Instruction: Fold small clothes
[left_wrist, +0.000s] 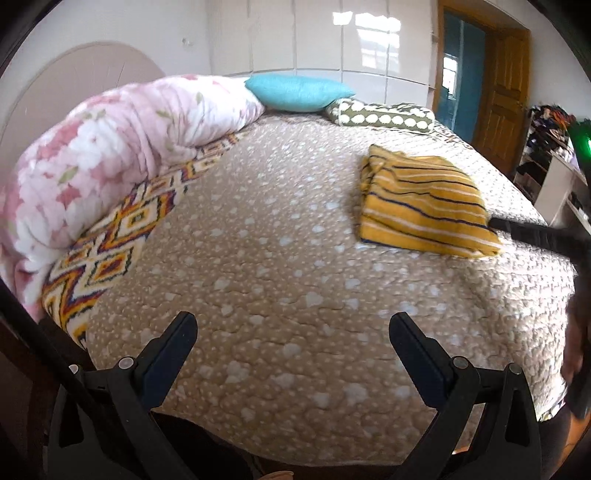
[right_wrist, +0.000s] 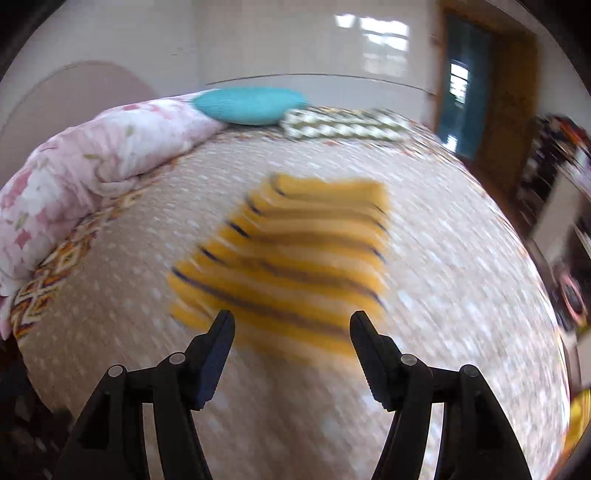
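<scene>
A folded yellow garment (left_wrist: 421, 206) with white and dark stripes lies on the beige dotted bedspread (left_wrist: 258, 258), towards the right side. My left gripper (left_wrist: 293, 325) hovers open over bare bedspread, well short of the garment and to its left, with nothing between its fingers. In the right wrist view, which is blurred by motion, the garment (right_wrist: 295, 258) lies just beyond my right gripper (right_wrist: 291, 321), whose jaws stand open and hold nothing. A dark finger of the right gripper (left_wrist: 535, 232) reaches in at the garment's right edge in the left wrist view.
A rolled pink floral quilt (left_wrist: 110, 155) lies along the left side over a zigzag-patterned blanket (left_wrist: 110, 251). A turquoise pillow (left_wrist: 295, 92) and a green dotted pillow (left_wrist: 384, 114) sit at the far end. A wooden door (left_wrist: 502, 99) and cluttered shelves (left_wrist: 554, 147) stand at the right.
</scene>
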